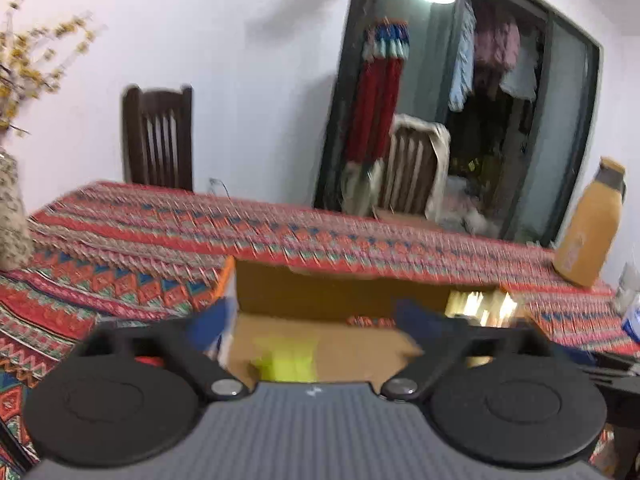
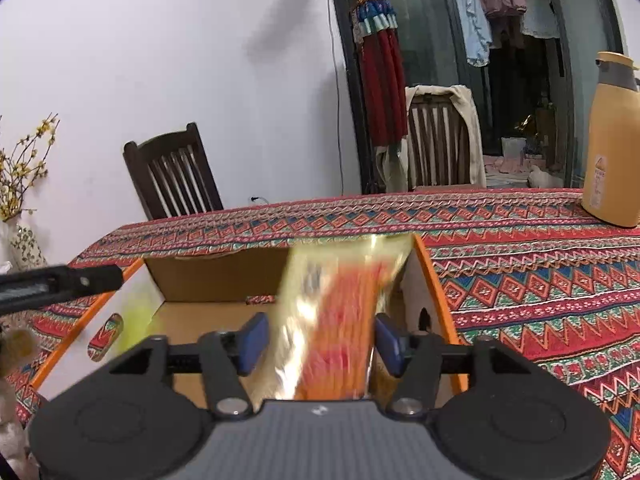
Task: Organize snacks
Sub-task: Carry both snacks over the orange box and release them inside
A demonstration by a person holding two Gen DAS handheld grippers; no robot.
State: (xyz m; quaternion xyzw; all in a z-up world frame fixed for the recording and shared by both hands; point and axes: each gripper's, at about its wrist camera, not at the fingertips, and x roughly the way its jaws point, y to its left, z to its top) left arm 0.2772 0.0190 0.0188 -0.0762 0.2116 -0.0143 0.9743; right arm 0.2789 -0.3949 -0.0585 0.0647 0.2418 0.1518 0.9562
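Note:
A cardboard box [image 2: 432,280] with orange edges lies open on the patterned tablecloth [image 2: 520,280]. My right gripper [image 2: 322,342] is over it, jaws apart. An orange and gold snack bag [image 2: 336,320] is between the blue pads [image 2: 254,342], blurred, with a gap on its left side. In the left wrist view my left gripper [image 1: 316,318] is spread wide over the same box [image 1: 320,292] with nothing in its grip. Below it a blurred yellow-green thing [image 1: 288,360] is on the box floor, and the gold bag [image 1: 480,304] is at the box's right. The left gripper's black body [image 2: 60,280] shows at the right wrist view's left edge.
A yellow thermos jug [image 2: 608,152] stands on the table at the far right. A vase of yellow flowers [image 2: 24,240] is at the left end. Two dark wooden chairs [image 2: 172,176] stand behind the table, one [image 2: 440,140] draped with cloth, by a glass door.

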